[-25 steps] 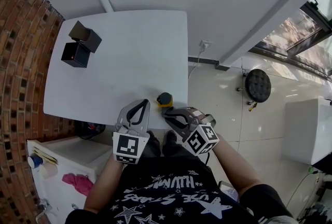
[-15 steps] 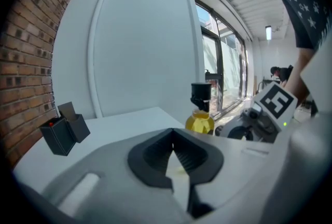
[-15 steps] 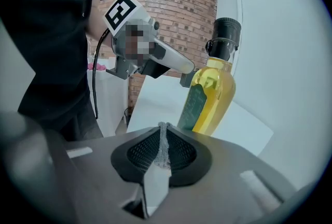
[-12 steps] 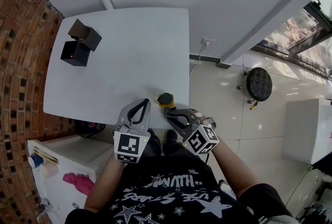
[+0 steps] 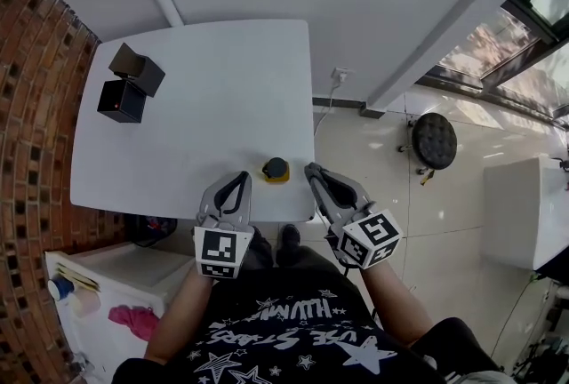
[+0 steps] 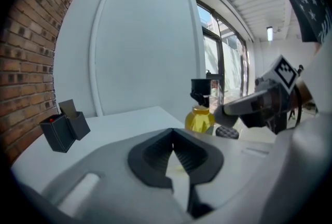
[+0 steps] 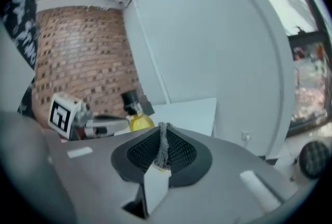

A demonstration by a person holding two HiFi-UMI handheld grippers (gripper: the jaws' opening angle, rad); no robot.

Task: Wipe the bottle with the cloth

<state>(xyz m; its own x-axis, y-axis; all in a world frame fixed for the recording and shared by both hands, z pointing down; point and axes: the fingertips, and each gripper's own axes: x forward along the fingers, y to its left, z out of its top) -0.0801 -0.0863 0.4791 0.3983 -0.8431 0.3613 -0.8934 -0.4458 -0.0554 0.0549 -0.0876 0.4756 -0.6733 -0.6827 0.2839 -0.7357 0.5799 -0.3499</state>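
A small bottle (image 5: 275,169) with a yellow body and a black cap stands upright near the front edge of the white table (image 5: 204,116). My left gripper (image 5: 241,175) hovers just left of it, jaws shut and empty. My right gripper (image 5: 311,168) is to the bottle's right, past the table's corner, also shut. In the left gripper view the bottle (image 6: 199,118) rises beyond the closed left gripper (image 6: 173,131). In the right gripper view the bottle (image 7: 138,119) stands left of the closed right gripper (image 7: 164,127); a thin grey fuzzy strip runs along their seam. I see no cloth.
Two black open boxes (image 5: 127,84) sit at the table's far left by the brick wall. A black round stool (image 5: 433,140) stands on the tiled floor to the right. A wall socket (image 5: 338,73) with a cord is behind the table. A white cabinet (image 5: 107,284) is at lower left.
My right gripper has swung to the right, away from the bottle and off the table's edge. The left gripper and the bottle have stayed put.
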